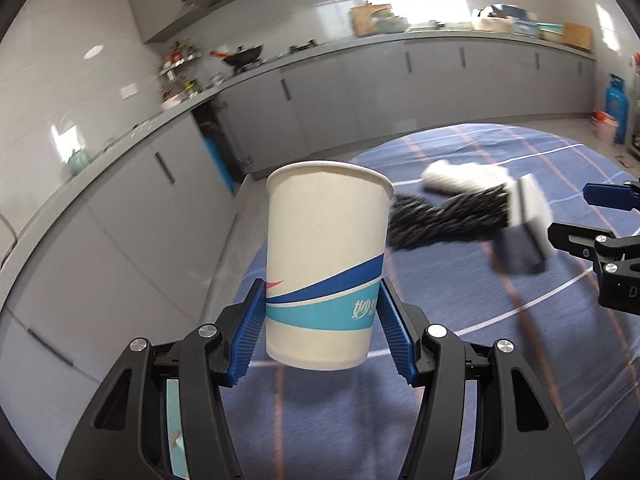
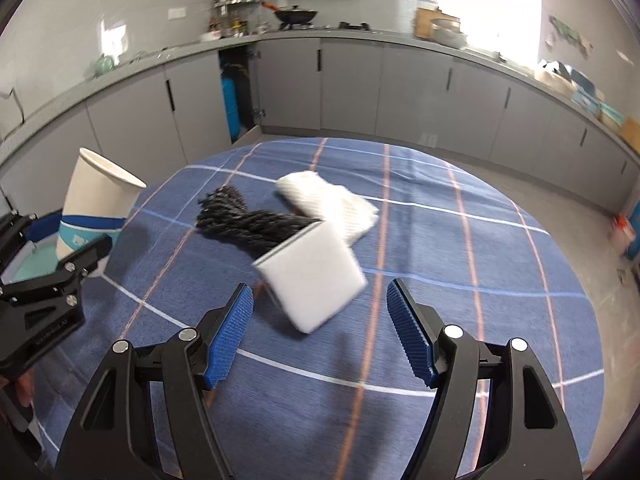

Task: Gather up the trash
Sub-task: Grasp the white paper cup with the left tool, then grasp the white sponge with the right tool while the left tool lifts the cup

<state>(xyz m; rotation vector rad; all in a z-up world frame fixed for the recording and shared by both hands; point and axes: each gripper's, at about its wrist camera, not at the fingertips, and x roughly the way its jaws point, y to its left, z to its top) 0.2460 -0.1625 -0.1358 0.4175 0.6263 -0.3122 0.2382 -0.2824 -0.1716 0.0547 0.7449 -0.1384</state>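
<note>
Room: we see a kitchen with grey cabinets (image 2: 352,84) running along two walls, a wok (image 2: 297,14) on the worktop and a bright window behind.
Bench: round, covered by a blue checked cloth (image 2: 460,240) with white and orange lines.
Left tool (image 1: 322,332): we find its blue ribbed pads pressed on both sides of the paper cup, pinching it near the base and holding it clear of the cloth.
Right tool (image 2: 320,336): spread, nothing between its pads; we see the white block just ahead of its tips, but cannot tell whether the block lies on the cloth or hangs above it.
Paper cup (image 1: 326,264): white with dark blue and teal bands, upright and empty-looking from outside, held in the left tool at the left edge of the bench.
White block (image 2: 312,274): square, tilted and blurred, with one corner over the black bundle.
Black bundle (image 2: 248,220): twisted dark yarn or cord lying on the cloth, near the middle of the bench.
White cloth (image 2: 332,206): folded, textured, touching the black bundle on its far side.
</note>
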